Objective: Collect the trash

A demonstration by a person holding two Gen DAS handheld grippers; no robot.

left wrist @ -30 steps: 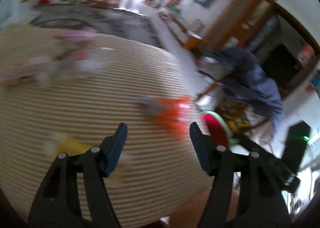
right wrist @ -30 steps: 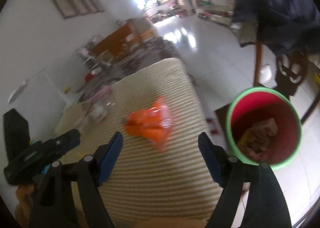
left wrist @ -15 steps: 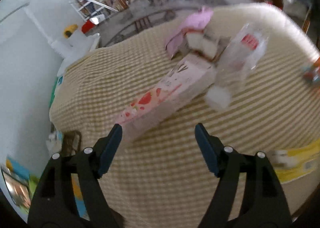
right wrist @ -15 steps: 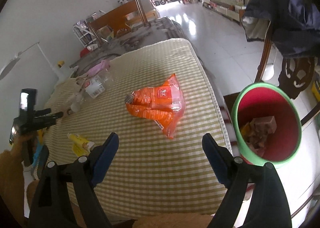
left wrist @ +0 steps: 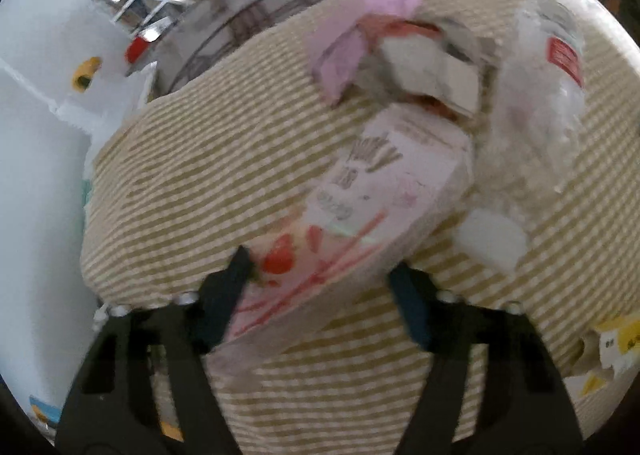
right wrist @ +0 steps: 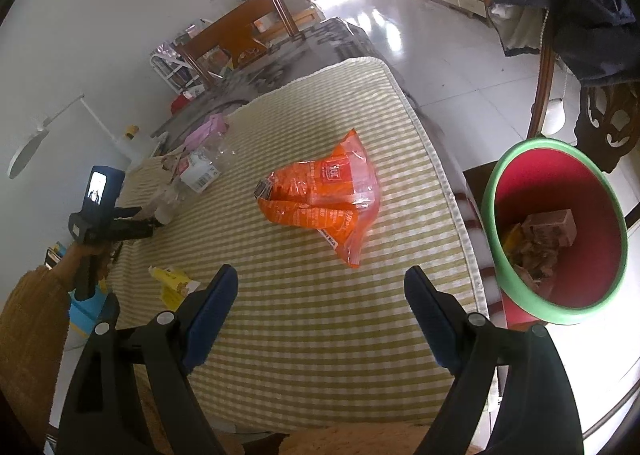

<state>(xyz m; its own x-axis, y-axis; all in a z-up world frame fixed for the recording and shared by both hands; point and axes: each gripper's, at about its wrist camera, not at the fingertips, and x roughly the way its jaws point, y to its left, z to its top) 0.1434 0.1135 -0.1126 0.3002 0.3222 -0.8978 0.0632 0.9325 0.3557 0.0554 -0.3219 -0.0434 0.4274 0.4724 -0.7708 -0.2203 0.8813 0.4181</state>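
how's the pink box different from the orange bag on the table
The pink box is long, stiff and pale with strawberry print; the orange bag is crinkled, glossy and floppy. The box sits between the left gripper's fingers, whose jaws have just been closing; the bag lies ahead of the open right gripper, untouched. Both rest on the striped cloth.

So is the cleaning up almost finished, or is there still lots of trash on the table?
Only started. The red bin already holds a few scraps. The left gripper, jaws just closing, straddles the pink box without clearly gripping it. The right gripper is open and empty. Left: orange bag, clear bottle, yellow tube, pink wrapper.
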